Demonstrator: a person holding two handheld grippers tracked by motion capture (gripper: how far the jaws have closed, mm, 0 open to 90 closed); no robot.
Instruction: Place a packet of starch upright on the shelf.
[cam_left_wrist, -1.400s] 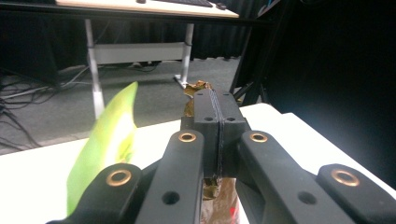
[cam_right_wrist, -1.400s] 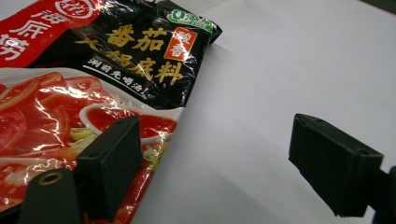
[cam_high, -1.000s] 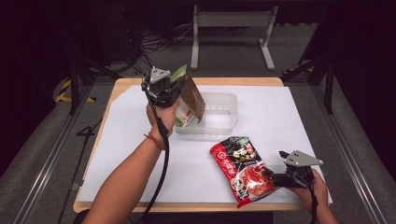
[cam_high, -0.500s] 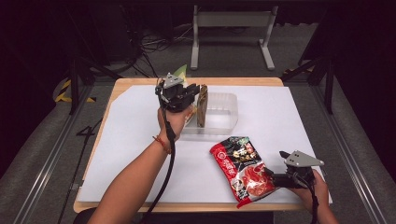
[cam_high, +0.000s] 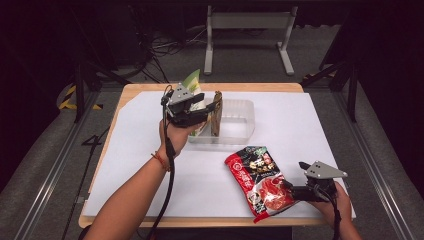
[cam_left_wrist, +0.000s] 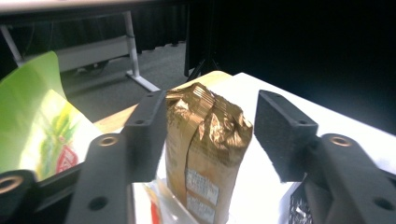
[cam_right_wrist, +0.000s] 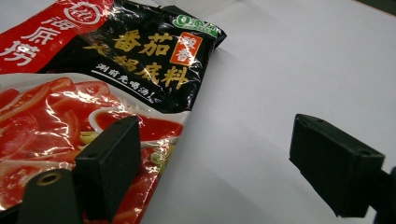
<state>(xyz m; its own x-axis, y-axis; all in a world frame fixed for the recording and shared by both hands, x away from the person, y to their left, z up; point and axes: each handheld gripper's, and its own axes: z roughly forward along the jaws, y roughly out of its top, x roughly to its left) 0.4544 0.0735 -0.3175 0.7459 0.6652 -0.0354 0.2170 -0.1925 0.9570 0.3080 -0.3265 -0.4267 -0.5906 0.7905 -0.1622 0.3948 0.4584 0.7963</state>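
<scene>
You work on a white sheet (cam_high: 310, 130) that covers most of a wooden table (cam_high: 150, 89), with bare wood showing along the far edge. Beyond it, on the grey floor (cam_high: 250, 67), you have a pale metal stand (cam_high: 247, 20) and, to its left, loose cables (cam_high: 150, 47). Yellow-and-black tape (cam_high: 67, 97) lies by the table's far left corner. A metal rail (cam_high: 50, 175) runs along your left.

The surface (cam_high: 150, 100) is a wooden top, its pale rim showing at the far and near edges. A white sheet (cam_high: 300, 130) covers nearly all of it. Two things lie directly on that sheet — a clear tub (cam_high: 240, 120) toward the far side, left of centre, and a red-and-black pouch (cam_high: 260, 180) lying flat near the front edge, right of centre. Tub and pouch sit near each other but apart.
</scene>
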